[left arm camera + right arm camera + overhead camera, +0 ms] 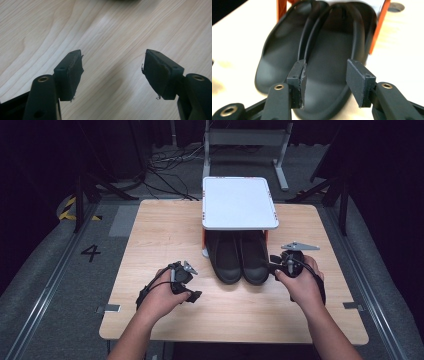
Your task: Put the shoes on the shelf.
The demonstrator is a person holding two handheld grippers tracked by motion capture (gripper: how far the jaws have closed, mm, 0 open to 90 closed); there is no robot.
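Note:
A pair of black sandals (239, 256) lies side by side on the wooden table (165, 235), heels tucked under a small white-topped rack (239, 202) with orange legs (380, 27). My right gripper (274, 263) sits just right of the sandals' toes, jaws wide apart. In the right gripper view the right gripper (325, 67) hovers over the nearer sandal (329, 50), pads not touching it; the other sandal (278, 57) lies beside it. My left gripper (192, 295) rests left of the sandals. In its own view the left gripper (112, 57) stands open over bare wood.
The rack stands at the table's far middle, its top bare. Bare wood lies to its left and right and along the near edge (230, 335). Beyond the table are grey floor, cables (165, 165) and a metal stand (245, 140).

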